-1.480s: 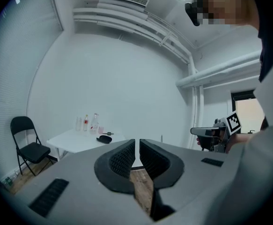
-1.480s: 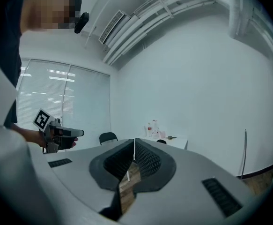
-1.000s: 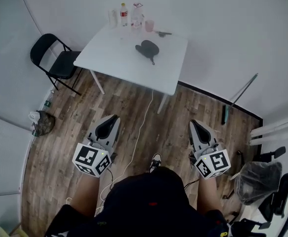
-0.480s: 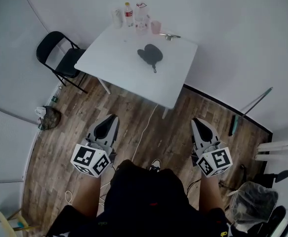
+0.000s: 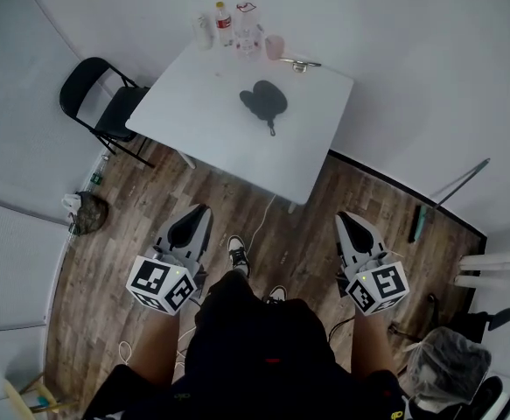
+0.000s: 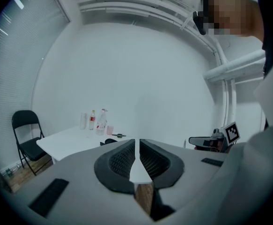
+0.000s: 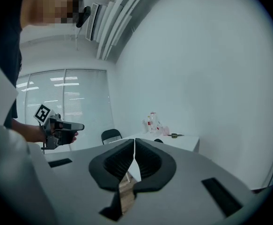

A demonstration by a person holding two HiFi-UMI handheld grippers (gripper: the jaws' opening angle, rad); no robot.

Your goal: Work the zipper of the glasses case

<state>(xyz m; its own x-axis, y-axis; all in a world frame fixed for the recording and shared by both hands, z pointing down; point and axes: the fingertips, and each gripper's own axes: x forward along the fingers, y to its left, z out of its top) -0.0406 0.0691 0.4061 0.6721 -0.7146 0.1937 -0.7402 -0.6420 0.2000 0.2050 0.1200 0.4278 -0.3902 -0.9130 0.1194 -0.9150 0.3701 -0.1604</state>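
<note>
A white square bench (image 5: 228, 129) stands in the upper middle of the head view, against the pale wall. The black oval glasses case (image 5: 262, 101) lies flat near the middle of the bench top, with nothing touching it. A short dark tail sticks out from its lower edge towards the bottom of the frame. Whether its zipper is open or shut is too small to tell.

Along the bench's far edge, at the top of the frame, stand a white can (image 5: 204, 30), a red-labelled plastic bottle (image 5: 223, 23), a clear plastic bottle (image 5: 245, 28) and a pink cup (image 5: 275, 46). A small metallic item (image 5: 300, 63) lies just to the right of them. A black folding chair (image 5: 97, 103) stands beside the bench at the upper left, on the brown wood-plank floor (image 5: 316, 226).

Both grippers are held low in the frame, well apart from the bench and the case. The left gripper (image 5: 205, 206) is at lower left and the right gripper (image 5: 340, 216) at lower right, each with its marker cube towards the person. The left gripper's own view shows its jaws clenched together with nothing between them. The right gripper's view shows the same, its jaws pressed together and empty. Both views look across the room to the bench in the distance.

Between the grippers a black-and-white shoe (image 5: 236, 254) of the person rests on the floor. A thin white cable (image 5: 260, 221) trails across the planks from under the bench.
</note>
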